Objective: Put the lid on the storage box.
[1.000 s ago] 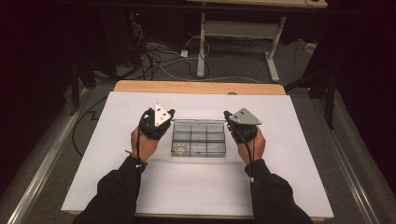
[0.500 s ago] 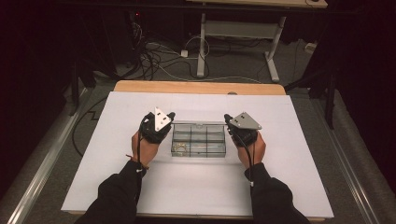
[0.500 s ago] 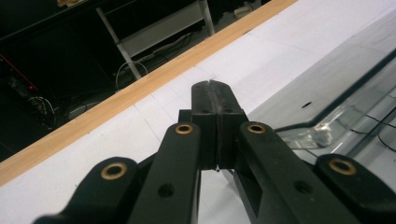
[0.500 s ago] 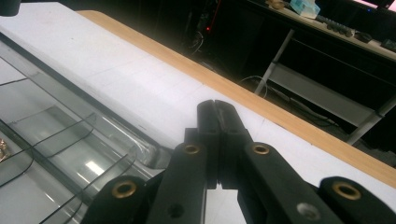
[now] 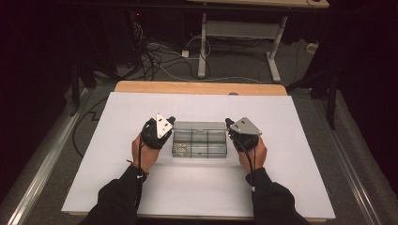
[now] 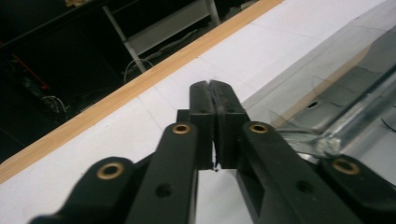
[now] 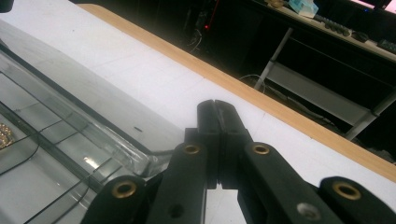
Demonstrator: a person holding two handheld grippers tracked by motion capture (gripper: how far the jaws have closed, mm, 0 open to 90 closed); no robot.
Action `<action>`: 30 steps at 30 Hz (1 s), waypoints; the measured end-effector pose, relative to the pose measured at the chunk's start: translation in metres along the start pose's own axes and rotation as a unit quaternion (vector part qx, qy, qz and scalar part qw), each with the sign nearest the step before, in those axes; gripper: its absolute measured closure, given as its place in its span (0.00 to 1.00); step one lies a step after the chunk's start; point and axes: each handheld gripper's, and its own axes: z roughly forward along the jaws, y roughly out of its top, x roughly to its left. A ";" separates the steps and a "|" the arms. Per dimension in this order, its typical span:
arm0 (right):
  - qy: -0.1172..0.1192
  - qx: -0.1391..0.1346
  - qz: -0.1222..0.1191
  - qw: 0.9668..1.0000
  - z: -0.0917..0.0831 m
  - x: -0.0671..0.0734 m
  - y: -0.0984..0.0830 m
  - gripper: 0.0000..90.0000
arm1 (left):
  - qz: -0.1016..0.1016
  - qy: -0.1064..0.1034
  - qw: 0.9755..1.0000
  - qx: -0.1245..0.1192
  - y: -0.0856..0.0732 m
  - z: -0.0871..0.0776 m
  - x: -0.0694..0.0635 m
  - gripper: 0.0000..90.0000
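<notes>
Claw tips on both sides are pressed together with nothing between them: the left claw [image 5: 170,120] sits just beside the left end of the clear compartment box [image 5: 199,143], and the right claw [image 5: 228,123] just beside its right end. The left claw's jaws have just been easing apart a touch, though in the left gripper view they look all but closed and grip nothing. The box lies in the middle of the white counter [image 5: 291,154], its lid apparently down, with a small gold-coloured item [image 5: 180,149] in the near-left compartment.

The risks, as I judge them, come from the box being light and smooth. A push from one side alone could slide or spin it across the counter. Closed tips pressing on the thin lid edge could slip off, or flip the lid suddenly and jolt the gold-coloured item out of its compartment. Uneven lifting at the two ends could tilt the box.
</notes>
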 end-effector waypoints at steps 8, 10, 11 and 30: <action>0.001 0.001 0.004 1.000 -0.002 0.002 -0.005 1.00 | 0.004 -0.002 1.000 -0.001 -0.004 -0.002 0.000 0.92; 0.001 0.001 0.003 1.000 -0.002 0.003 -0.005 1.00 | 0.000 -0.002 1.000 0.003 -0.005 -0.002 -0.001 0.92; 0.000 0.001 0.002 1.000 -0.002 0.003 -0.005 1.00 | 0.000 -0.002 1.000 0.003 -0.005 -0.002 -0.002 0.92; 0.000 0.004 0.006 1.000 -0.004 0.006 -0.011 1.00 | 0.007 -0.002 1.000 0.007 -0.012 -0.005 -0.006 0.94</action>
